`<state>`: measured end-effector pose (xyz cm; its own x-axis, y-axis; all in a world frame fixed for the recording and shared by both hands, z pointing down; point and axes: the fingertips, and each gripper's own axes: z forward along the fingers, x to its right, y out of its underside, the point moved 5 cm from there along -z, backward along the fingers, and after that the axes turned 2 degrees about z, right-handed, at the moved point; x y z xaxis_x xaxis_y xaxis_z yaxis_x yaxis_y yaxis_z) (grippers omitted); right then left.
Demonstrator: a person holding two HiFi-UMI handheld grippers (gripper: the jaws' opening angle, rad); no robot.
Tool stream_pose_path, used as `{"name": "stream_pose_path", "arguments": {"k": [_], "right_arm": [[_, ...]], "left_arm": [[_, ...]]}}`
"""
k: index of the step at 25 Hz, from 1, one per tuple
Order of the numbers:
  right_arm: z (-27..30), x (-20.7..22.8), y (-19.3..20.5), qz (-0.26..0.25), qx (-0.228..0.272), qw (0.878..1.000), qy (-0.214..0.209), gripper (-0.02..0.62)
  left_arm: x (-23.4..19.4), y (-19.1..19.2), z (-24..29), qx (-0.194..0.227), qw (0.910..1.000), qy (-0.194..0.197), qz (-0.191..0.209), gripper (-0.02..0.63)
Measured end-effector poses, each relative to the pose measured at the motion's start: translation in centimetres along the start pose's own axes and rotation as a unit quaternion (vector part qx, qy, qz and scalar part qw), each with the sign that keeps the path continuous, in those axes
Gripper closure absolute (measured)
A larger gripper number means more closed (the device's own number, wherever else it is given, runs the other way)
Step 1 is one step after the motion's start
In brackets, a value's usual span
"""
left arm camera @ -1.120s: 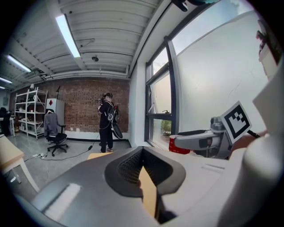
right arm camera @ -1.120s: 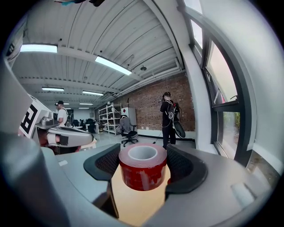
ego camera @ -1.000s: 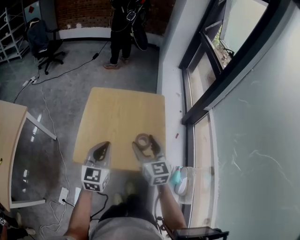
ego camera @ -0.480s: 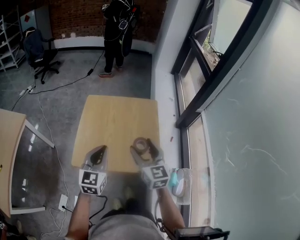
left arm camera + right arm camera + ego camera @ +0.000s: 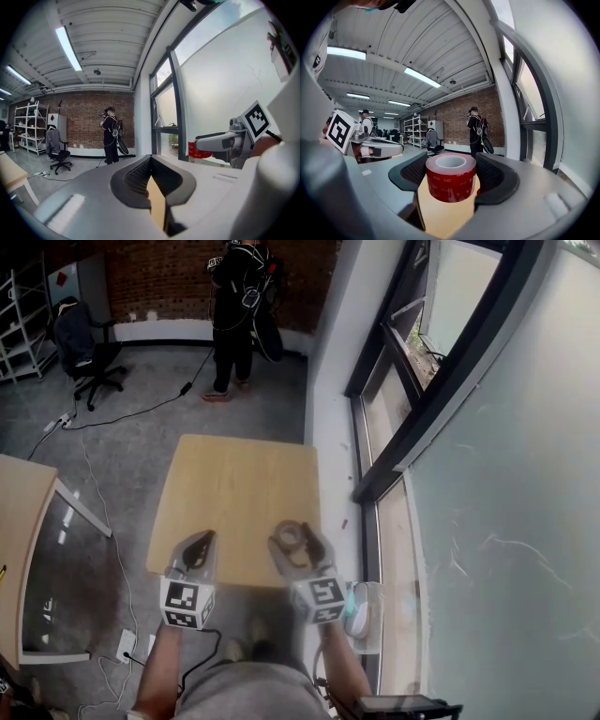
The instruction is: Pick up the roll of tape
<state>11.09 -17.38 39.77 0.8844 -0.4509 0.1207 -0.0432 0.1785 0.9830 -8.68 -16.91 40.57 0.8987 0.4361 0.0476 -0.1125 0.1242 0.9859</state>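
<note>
Your right gripper [image 5: 292,542]: clamped on the red roll of tape [image 5: 451,177] over the worktop [image 5: 239,493].
Your left gripper [image 5: 151,161]: jaws together, empty.

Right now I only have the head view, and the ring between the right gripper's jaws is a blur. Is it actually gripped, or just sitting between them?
Observer: Gripped. In the right gripper view, the right gripper has its jaws pressed against both sides of the red roll of tape.
Operator: Is the roll tilted?
Observer: No. It stands upright, with its open core facing up.
Operator: And the left gripper?
Observer: In its own view, the left gripper has its jaws together with nothing between them.
</note>
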Motion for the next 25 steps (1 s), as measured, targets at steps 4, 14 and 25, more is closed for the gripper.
{"name": "stream_pose_path", "arguments": {"k": [4, 14, 25], "right_arm": [[-0.6, 0.2, 0.3, 0.005, 0.000, 1.000, 0.000, 0.255], [-1.8, 0.4, 0.0, 0.002, 0.004, 1.000, 0.006, 0.256], [-2.6, 1.0, -0.6, 0.006, 0.021, 1.000, 0.017, 0.256]], "left_arm": [[0.4, 0.1, -0.2, 0.002, 1.0000, -0.001, 0.003, 0.606], [0.1, -0.7, -1.2, 0.010, 0.9999, -0.009, 0.004, 0.606], [-0.6, -0.6, -1.7, 0.009, 0.9998, -0.012, 0.009, 0.606]]}}
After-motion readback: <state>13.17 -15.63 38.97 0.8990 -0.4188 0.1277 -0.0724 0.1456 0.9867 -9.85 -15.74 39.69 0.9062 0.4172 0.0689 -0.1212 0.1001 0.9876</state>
